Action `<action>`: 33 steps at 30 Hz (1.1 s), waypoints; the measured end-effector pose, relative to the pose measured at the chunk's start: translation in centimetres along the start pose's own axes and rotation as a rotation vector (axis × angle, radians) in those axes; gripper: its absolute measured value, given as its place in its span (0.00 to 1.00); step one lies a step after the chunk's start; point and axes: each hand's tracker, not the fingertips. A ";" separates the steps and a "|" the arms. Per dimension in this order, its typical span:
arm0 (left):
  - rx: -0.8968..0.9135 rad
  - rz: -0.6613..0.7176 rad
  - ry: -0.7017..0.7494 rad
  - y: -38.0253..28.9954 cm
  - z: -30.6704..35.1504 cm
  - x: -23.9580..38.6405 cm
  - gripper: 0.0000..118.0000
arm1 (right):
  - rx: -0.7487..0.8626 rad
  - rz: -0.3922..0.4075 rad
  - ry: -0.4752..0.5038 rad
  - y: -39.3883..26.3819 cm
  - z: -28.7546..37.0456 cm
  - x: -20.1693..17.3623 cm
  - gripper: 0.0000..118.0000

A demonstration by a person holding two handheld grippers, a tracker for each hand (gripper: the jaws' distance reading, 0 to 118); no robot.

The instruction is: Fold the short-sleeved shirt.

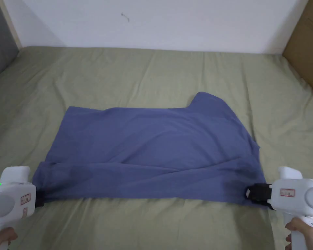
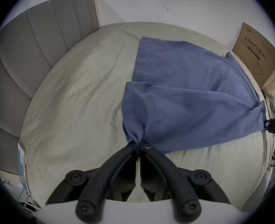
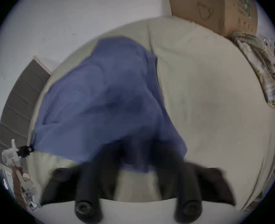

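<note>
- Shirt [image 1: 152, 143], blue, short-sleeved, lies spread on the green-sheeted bed [image 1: 152, 71], long axis running left-right across the head view, one sleeve [image 1: 214, 104] poking out at the far right.
- Left claw [image 1: 40, 198] is clamped on the near-left corner; in the left gripper view the jaws are together with cloth bunched between them [image 2: 137, 144].
- Right claw [image 1: 250, 192] sits at the near-right corner with cloth draped over it (right gripper view is blurred, so I cannot tell whether those jaws pinch the fabric or just touch it).
- Key relation: both claws are on the near edge, well apart, one at each end; the rest of the shirt lies away from them toward the far wall.
- Near edge looks taut between the claws, slightly lifted off the sheet.
- Judgement: next move likely carries the near edge over to the far edge, both hands travelling together; neither is nearer.
- Risk: uneven lift would skew the fold.
</note>
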 end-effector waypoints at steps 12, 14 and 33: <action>0.058 -0.020 -0.035 1.0 4.4 -0.7 0.02 | 0.103 0.133 0.000 0.6 6.6 -1.8 0.06; 0.074 -0.035 -0.030 0.8 6.2 -0.3 0.02 | 0.120 0.154 -0.016 0.4 7.7 -1.7 0.06; -0.061 -0.118 0.050 -9.7 6.4 -0.4 0.19 | 0.008 0.084 -0.015 -10.4 8.3 3.2 0.17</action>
